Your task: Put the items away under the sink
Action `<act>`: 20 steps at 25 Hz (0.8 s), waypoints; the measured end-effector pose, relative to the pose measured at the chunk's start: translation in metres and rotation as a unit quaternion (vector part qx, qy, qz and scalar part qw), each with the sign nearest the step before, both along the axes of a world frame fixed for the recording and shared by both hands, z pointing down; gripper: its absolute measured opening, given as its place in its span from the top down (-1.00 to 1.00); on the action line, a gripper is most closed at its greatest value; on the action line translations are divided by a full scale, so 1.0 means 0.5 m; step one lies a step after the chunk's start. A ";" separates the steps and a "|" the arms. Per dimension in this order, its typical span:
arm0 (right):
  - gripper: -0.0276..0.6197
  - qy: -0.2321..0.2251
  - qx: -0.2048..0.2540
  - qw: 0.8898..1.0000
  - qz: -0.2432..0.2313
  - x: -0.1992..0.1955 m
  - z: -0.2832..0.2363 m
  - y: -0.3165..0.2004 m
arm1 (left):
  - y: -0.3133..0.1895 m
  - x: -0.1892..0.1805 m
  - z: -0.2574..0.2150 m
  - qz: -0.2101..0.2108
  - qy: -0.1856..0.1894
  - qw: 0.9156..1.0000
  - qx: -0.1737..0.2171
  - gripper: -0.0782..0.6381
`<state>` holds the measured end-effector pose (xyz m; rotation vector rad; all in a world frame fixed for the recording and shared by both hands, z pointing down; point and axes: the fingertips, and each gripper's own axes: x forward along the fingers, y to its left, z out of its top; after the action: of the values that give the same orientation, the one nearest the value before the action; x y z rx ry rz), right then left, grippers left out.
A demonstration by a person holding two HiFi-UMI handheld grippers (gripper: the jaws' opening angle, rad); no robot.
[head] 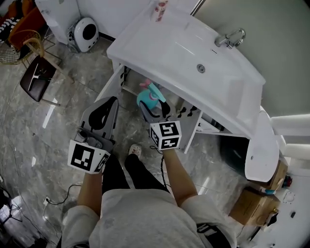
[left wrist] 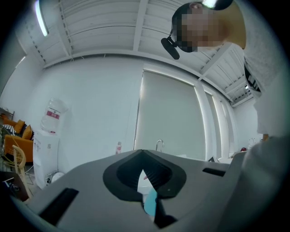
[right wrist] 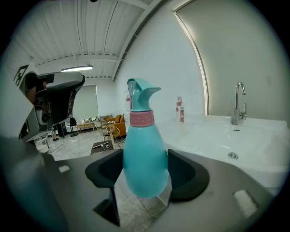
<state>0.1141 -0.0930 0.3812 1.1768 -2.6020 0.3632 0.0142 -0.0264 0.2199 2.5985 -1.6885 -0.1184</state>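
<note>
A teal spray bottle [head: 148,95] with a pink collar stands upright between the jaws of my right gripper [head: 151,104], which is shut on its body [right wrist: 142,158]. In the head view it hangs in front of the open cabinet [head: 137,81] under the white sink [head: 127,44]. My left gripper [head: 104,109] is to the left of it, over the floor, with its jaws shut down to a thin slit and nothing held [left wrist: 144,179]. The right gripper view shows the left gripper [right wrist: 55,100] raised at the left.
The cabinet's white door panels [head: 112,83] stand open on both sides of the opening. A faucet [head: 231,38] and a small pink-labelled bottle [head: 159,9] are on the sink. A chair [head: 36,76] is at the left, cardboard boxes [head: 252,206] at the lower right.
</note>
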 end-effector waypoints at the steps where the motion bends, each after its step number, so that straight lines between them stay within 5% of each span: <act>1: -0.07 0.001 -0.001 1.000 -0.003 -0.003 0.011 0.000 | 0.001 0.000 0.010 -0.001 0.001 1.000 -0.002 0.76; 20: -0.07 0.008 -0.019 1.000 0.022 -0.031 0.252 -0.044 | -0.043 -0.018 0.272 0.063 0.022 0.996 -0.063 0.76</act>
<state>0.0986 -0.1152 0.5073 1.2207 -2.5480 0.4102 0.0052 -0.0477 0.3562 2.5788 -1.4630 -0.0623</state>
